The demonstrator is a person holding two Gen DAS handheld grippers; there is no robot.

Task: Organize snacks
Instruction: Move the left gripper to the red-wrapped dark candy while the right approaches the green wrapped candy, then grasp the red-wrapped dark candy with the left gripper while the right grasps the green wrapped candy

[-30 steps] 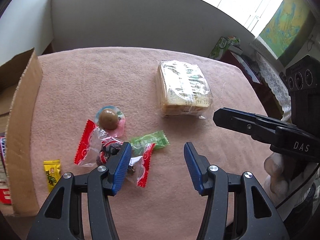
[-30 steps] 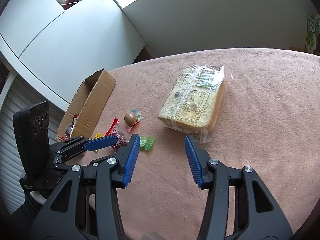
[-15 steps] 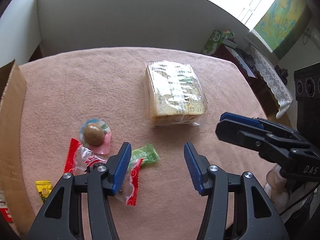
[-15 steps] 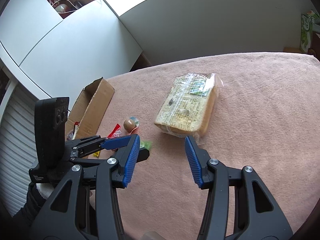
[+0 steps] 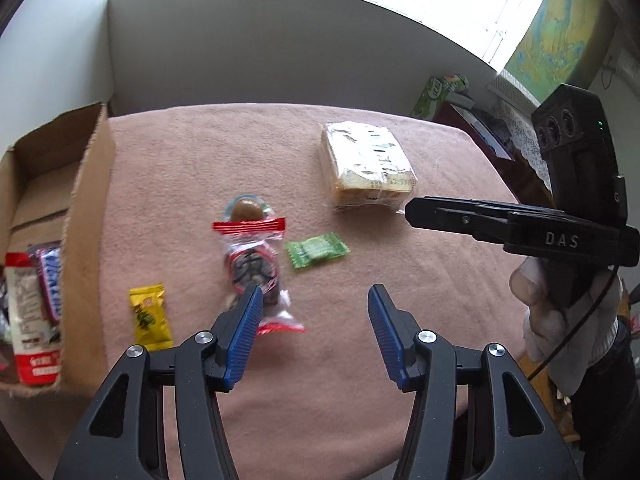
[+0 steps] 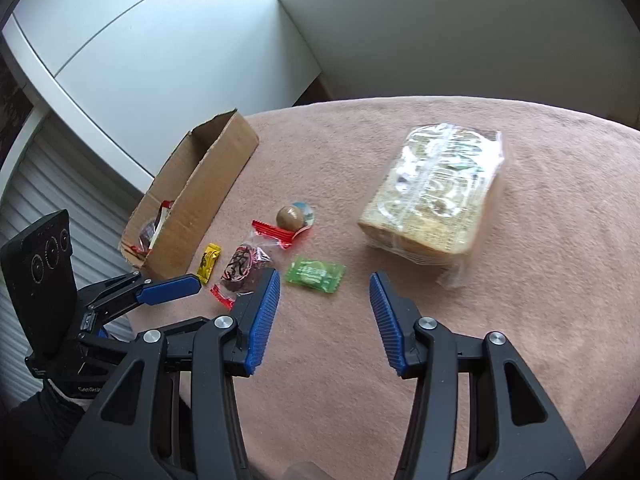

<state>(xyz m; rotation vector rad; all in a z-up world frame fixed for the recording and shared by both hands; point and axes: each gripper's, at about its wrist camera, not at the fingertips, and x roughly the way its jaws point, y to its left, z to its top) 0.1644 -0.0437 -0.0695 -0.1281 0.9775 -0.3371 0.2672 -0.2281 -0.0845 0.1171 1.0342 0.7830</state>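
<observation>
Both claws, the left claw (image 5: 316,322) and the right claw (image 6: 324,312), hover part-open and empty over the pink-clothed desk (image 5: 200,160). The clear red-edged crinkly snack packet (image 5: 252,268) lies mid-desk: light, slippery, best pinched across its bulging middle. A small green wrapped candy (image 5: 317,249) and a yellow sachet (image 5: 150,316) crowd it; the open brown cardboard box (image 5: 90,216) stands left.

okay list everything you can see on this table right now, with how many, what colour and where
box: 1, brown, left edge, snacks inside
yellow sachet: 1, yellow, beside box
red-ended packet: 1, clear, red ends, middle
round snack: 1, brown, behind the packet
green candy: 1, green, right of the packet
bread pack: 1, tan in clear wrap, far right
cloth: 1, pink, covers table
left gripper: 1, black, blue jaws open, empty
right gripper: 1, same, open, empty
</observation>
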